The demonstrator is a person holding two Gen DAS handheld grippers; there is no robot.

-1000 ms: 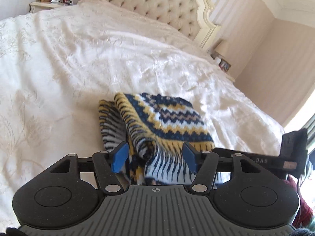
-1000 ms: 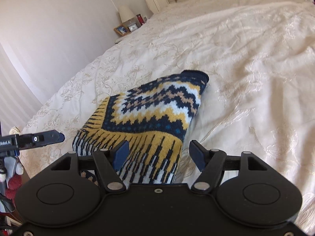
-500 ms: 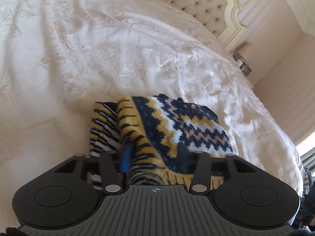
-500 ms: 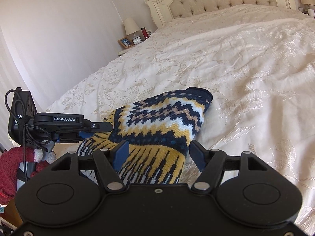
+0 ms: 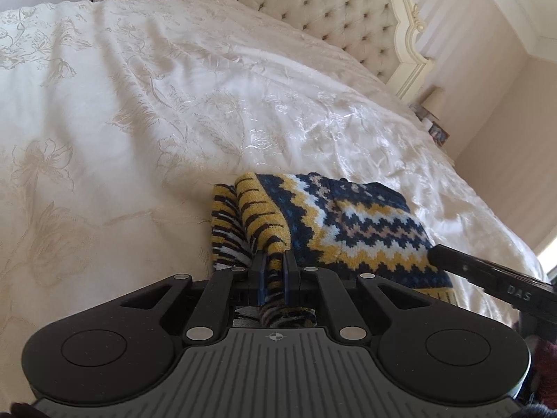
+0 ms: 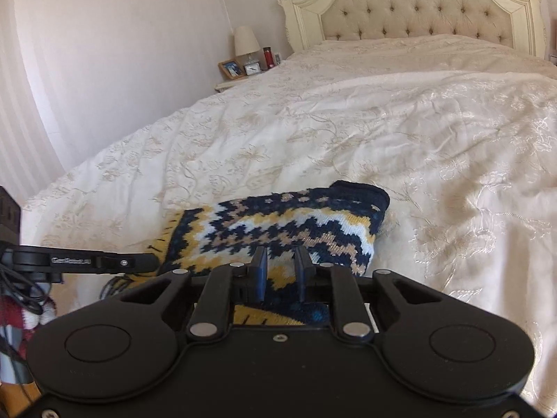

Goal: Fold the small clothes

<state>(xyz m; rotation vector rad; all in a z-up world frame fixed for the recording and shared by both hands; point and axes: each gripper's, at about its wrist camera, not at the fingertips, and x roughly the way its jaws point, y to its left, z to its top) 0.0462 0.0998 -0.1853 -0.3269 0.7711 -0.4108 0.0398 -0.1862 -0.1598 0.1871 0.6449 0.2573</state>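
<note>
A small knitted garment (image 5: pixel 351 230) in navy, yellow and white zigzags lies on the cream bedspread (image 5: pixel 174 122), near the bed's foot. My left gripper (image 5: pixel 275 264) is shut on its striped yellow hem, which bunches up between the blue pads. In the right wrist view the same knitted garment (image 6: pixel 289 226) lies flat, and my right gripper (image 6: pixel 281 261) is shut on its near edge. The right gripper's arm (image 5: pixel 494 282) crosses the left view's right side. The left gripper's arm (image 6: pixel 87 261) shows at the left of the right view.
A tufted headboard (image 6: pixel 417 7) stands at the far end of the bed. A nightstand (image 6: pixel 243 69) with a lamp, frames and a red bottle sits at one side; another lamp (image 5: pixel 431 104) at the other. Red and white fabric (image 6: pixel 21 313) hangs below the bed edge.
Both grippers were open one second ago; the left closed on the hem first, then the right closed on the near edge. The hem is now pulled up into a ridge.
</note>
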